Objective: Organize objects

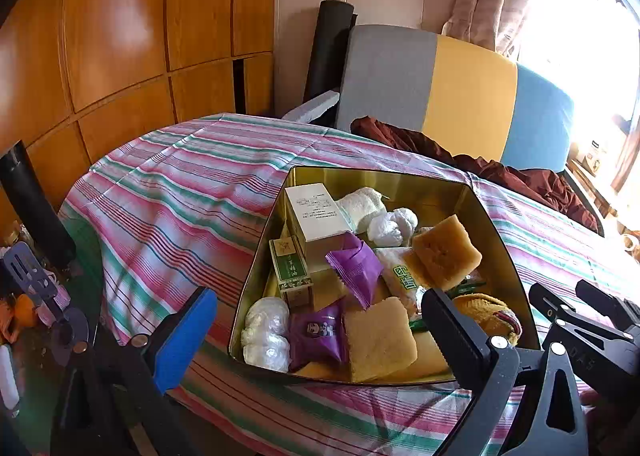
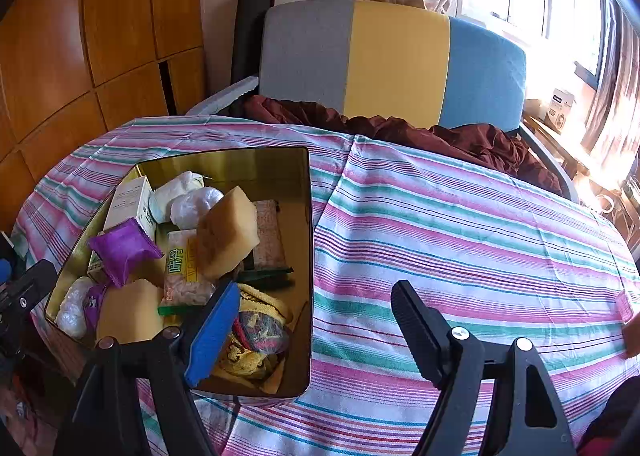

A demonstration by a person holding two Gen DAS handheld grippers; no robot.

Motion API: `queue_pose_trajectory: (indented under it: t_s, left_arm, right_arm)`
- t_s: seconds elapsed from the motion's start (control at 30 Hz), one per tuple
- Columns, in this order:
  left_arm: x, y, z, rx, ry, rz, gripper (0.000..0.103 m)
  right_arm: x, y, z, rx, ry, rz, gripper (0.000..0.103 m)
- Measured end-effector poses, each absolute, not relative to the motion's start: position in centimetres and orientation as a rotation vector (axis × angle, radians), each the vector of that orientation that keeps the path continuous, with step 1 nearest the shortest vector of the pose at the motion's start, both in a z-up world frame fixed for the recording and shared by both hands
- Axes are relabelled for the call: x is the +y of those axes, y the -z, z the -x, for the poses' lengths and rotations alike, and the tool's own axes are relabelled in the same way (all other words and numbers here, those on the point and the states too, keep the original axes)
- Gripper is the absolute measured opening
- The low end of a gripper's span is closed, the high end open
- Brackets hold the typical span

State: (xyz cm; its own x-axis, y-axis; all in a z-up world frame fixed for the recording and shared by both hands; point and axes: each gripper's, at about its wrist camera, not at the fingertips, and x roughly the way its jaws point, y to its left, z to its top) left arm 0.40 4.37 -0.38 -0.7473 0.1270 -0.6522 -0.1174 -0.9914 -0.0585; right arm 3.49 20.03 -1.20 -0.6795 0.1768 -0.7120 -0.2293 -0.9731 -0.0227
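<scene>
A gold metal tin (image 1: 400, 178) (image 2: 240, 160) sits on the striped tablecloth. It is full: a white box (image 1: 318, 212), yellow sponges (image 1: 446, 252) (image 2: 228, 232), purple packets (image 1: 354, 268) (image 2: 124, 248), white plastic-wrapped lumps (image 1: 266, 332), a green box (image 1: 290, 268), a snack packet (image 2: 182, 268) and a knitted toy (image 2: 256, 328). My left gripper (image 1: 316, 316) is open and empty, its jaws straddling the tin's near edge. My right gripper (image 2: 316, 320) is open and empty above the tin's right wall, and it also shows in the left wrist view (image 1: 580, 312).
The striped tablecloth (image 2: 460, 240) covers a round table. A grey, yellow and blue chair (image 2: 400, 60) with dark red cloth (image 2: 420, 132) stands behind. Wooden cabinets (image 1: 120, 36) fill the left. Clutter lies on the floor at left (image 1: 36, 296).
</scene>
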Motion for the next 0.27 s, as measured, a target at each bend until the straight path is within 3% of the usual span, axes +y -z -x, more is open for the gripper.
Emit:
queue_pose_trajectory:
  t_s: [0.27]
  left_arm:
    - [4.19, 0.55, -0.31, -0.016, -2.818, 1.051, 0.101]
  right_arm:
    - [19.5, 1.26, -3.54, 0.091, -2.706, 1.134, 0.079]
